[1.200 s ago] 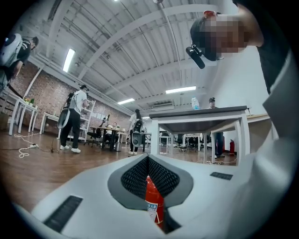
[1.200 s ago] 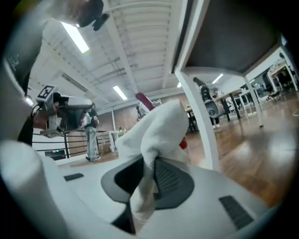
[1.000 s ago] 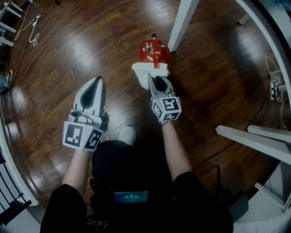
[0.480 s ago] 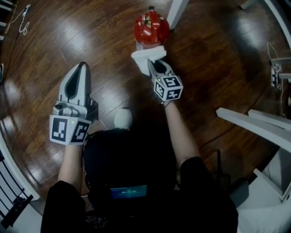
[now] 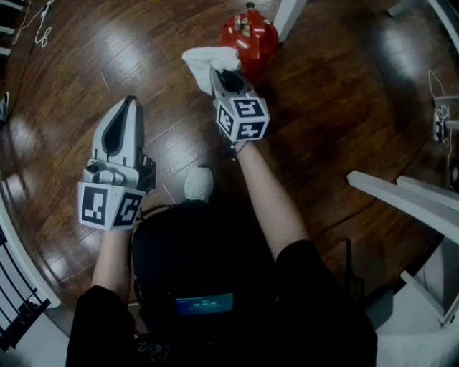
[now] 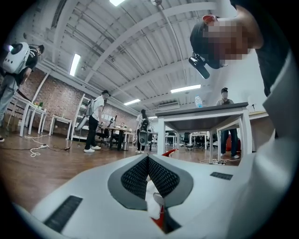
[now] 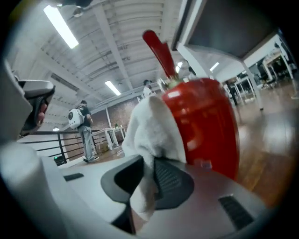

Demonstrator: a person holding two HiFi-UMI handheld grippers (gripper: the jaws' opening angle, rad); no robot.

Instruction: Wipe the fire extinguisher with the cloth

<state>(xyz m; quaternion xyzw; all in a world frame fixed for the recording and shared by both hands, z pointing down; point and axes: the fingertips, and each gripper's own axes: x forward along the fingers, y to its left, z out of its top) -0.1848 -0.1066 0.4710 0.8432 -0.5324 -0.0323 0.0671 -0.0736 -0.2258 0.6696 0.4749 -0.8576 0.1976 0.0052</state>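
Observation:
A red fire extinguisher (image 5: 251,36) stands upright on the dark wooden floor beside a white table leg. My right gripper (image 5: 224,75) is shut on a white cloth (image 5: 206,60), which bunches out past the jaws on the extinguisher's left side. In the right gripper view the cloth (image 7: 154,135) is clamped between the pads and lies against the red body (image 7: 208,126), with the red lever (image 7: 159,51) above. My left gripper (image 5: 129,107) hovers over bare floor to the left, jaws together and holding nothing. From the left gripper view only the extinguisher's lever tip (image 6: 170,151) shows.
A white table leg (image 5: 290,14) rises right behind the extinguisher. White frame bars (image 5: 401,201) cross the right side. Cables (image 5: 39,29) lie at the far left, a black railing (image 5: 18,301) at the lower left. My white shoe (image 5: 199,183) is below the grippers. Several people stand far off.
My right gripper has carried the cloth from the near front of the extinguisher round to its left side. The left gripper has hardly moved in the last half second.

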